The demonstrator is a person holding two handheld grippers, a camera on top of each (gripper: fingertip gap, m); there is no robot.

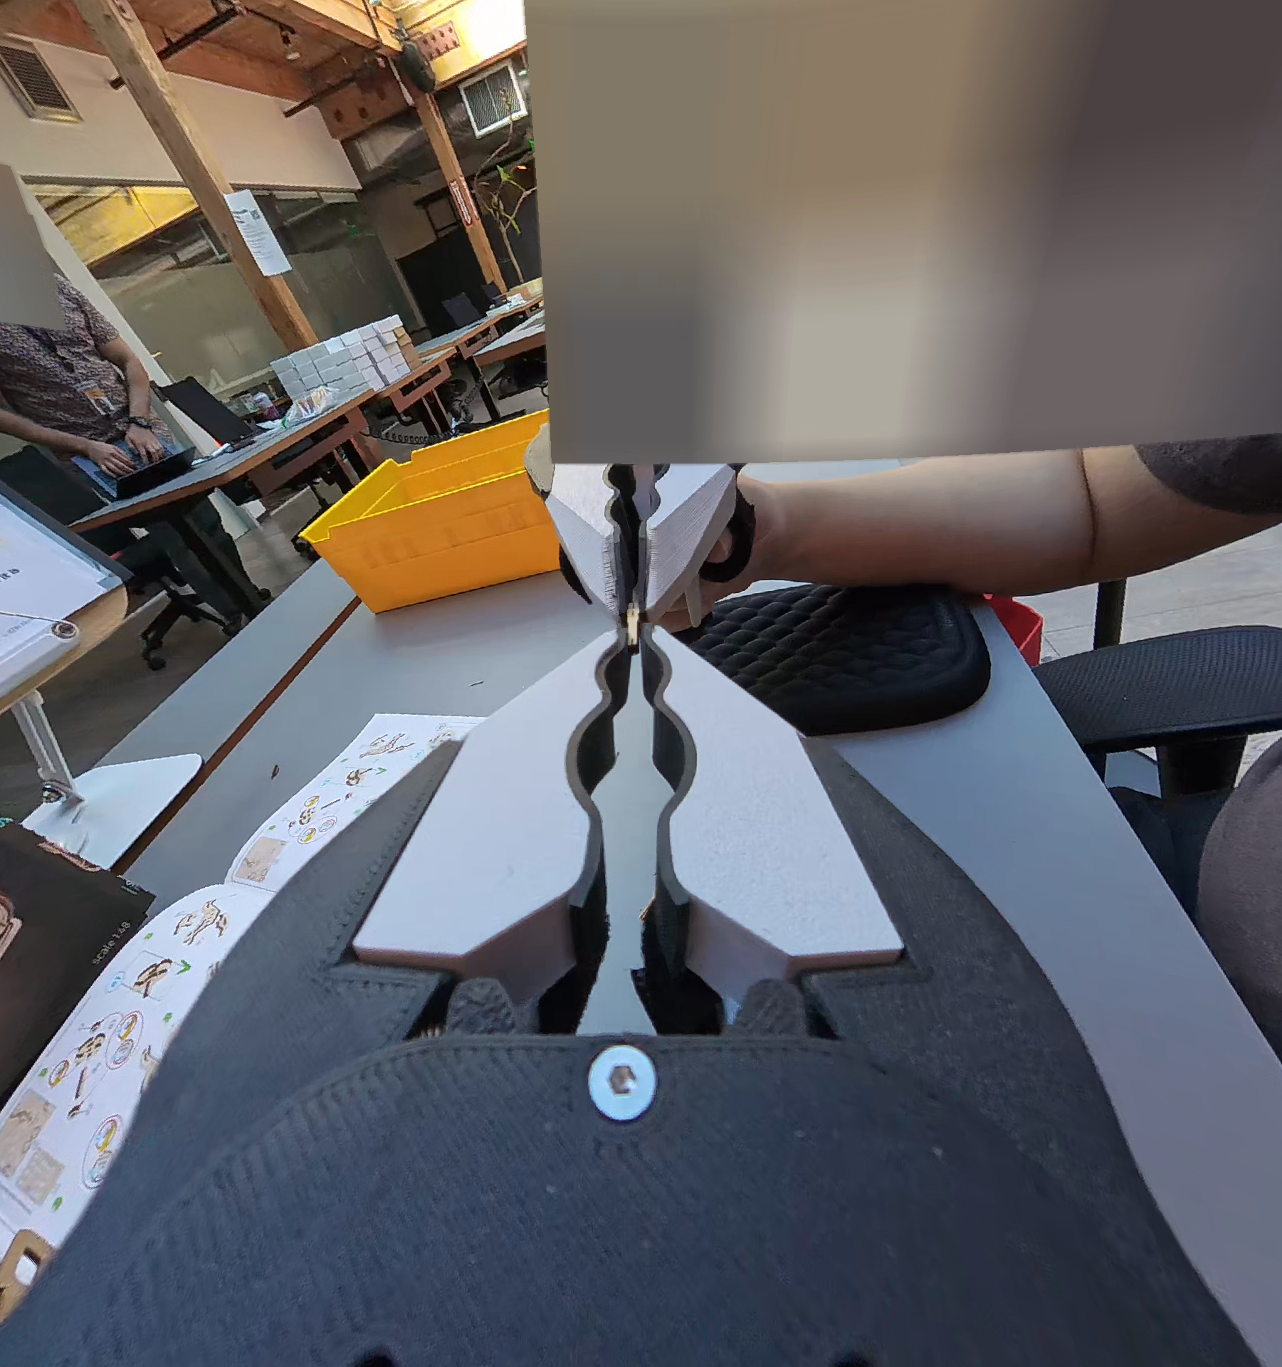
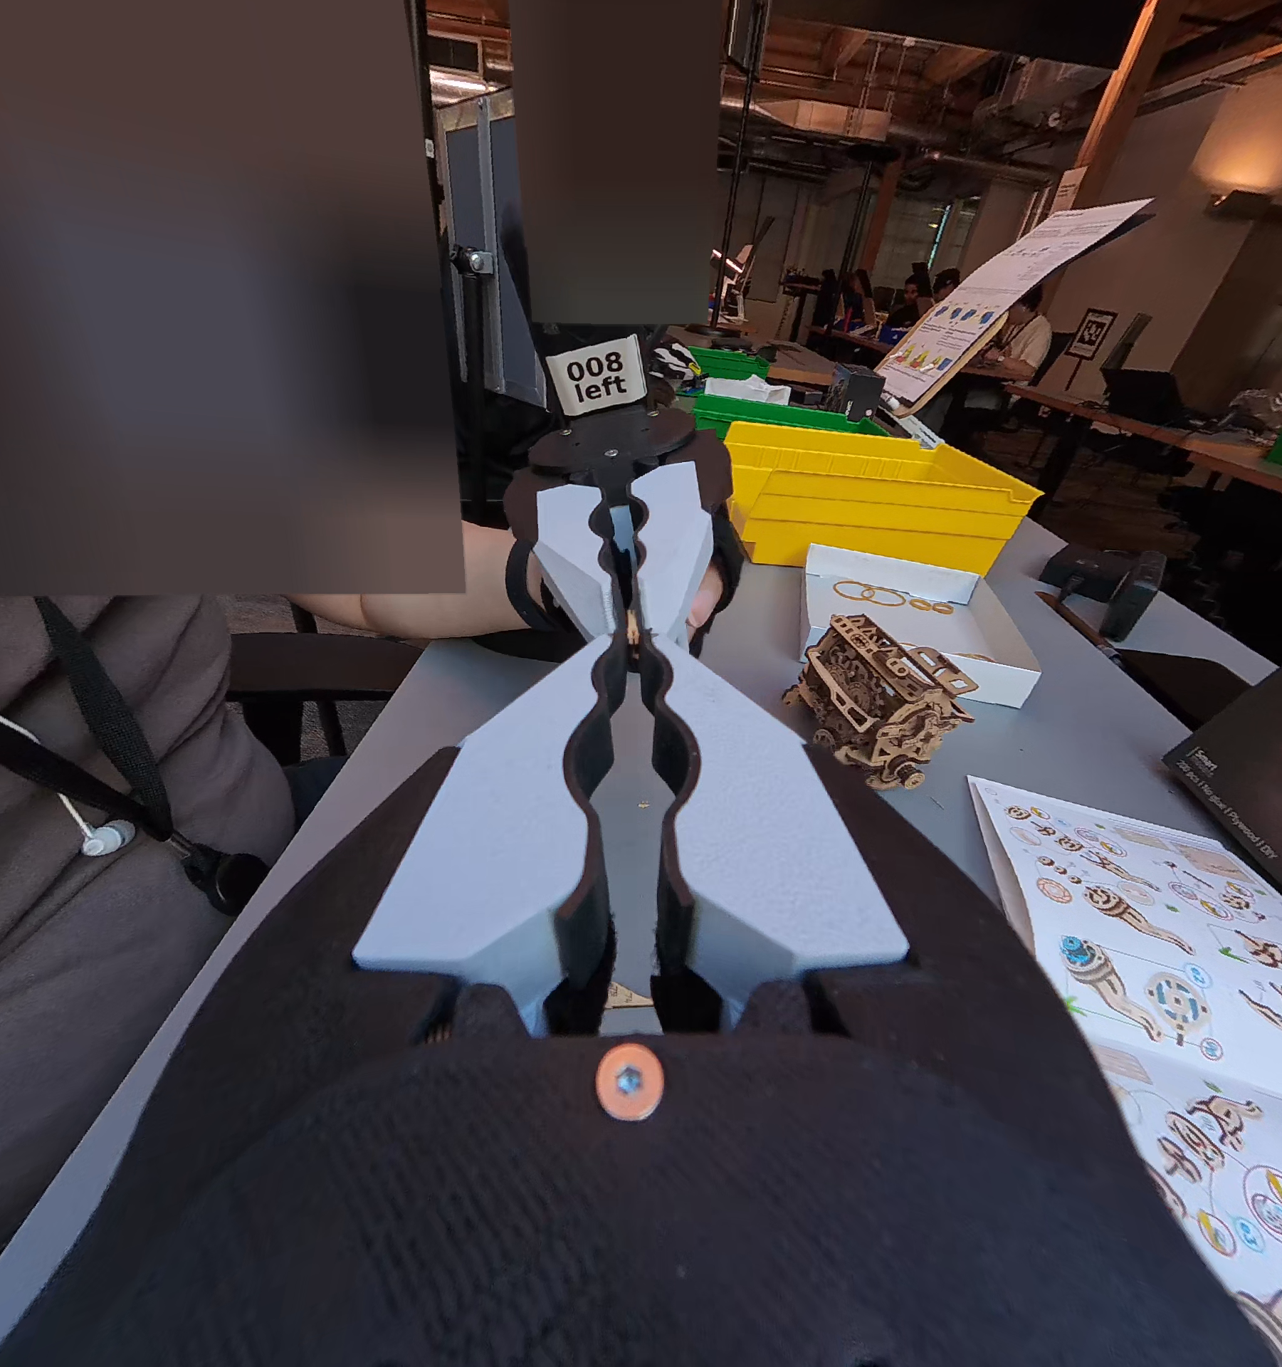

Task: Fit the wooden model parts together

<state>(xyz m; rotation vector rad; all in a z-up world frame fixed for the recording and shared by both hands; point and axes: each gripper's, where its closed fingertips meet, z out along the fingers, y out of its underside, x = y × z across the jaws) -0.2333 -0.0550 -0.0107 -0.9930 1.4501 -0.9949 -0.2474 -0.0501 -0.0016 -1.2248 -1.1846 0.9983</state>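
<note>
My left gripper (image 1: 632,651) and my right gripper (image 2: 632,655) meet tip to tip above the grey table (image 1: 430,666). Both are shut on one small pale wooden part (image 1: 632,627), which shows between the tips in the right wrist view too (image 2: 632,635). I cannot tell whether it is one piece or two joined. The right gripper (image 1: 629,603) faces me in the left wrist view; the left gripper (image 2: 629,618), with a white tag, faces me in the right wrist view. A part-built wooden model (image 2: 878,703) stands on the table to the right, apart from both grippers.
A yellow bin (image 2: 867,488) stands at the table's far side. A white box (image 2: 919,629) holds rubber bands behind the model. An instruction sheet (image 2: 1177,962) and a black kit box (image 2: 1266,784) lie nearby. A black cushion (image 1: 845,658) lies beneath the person's forearm. My left and right fingertips are right by each other.
</note>
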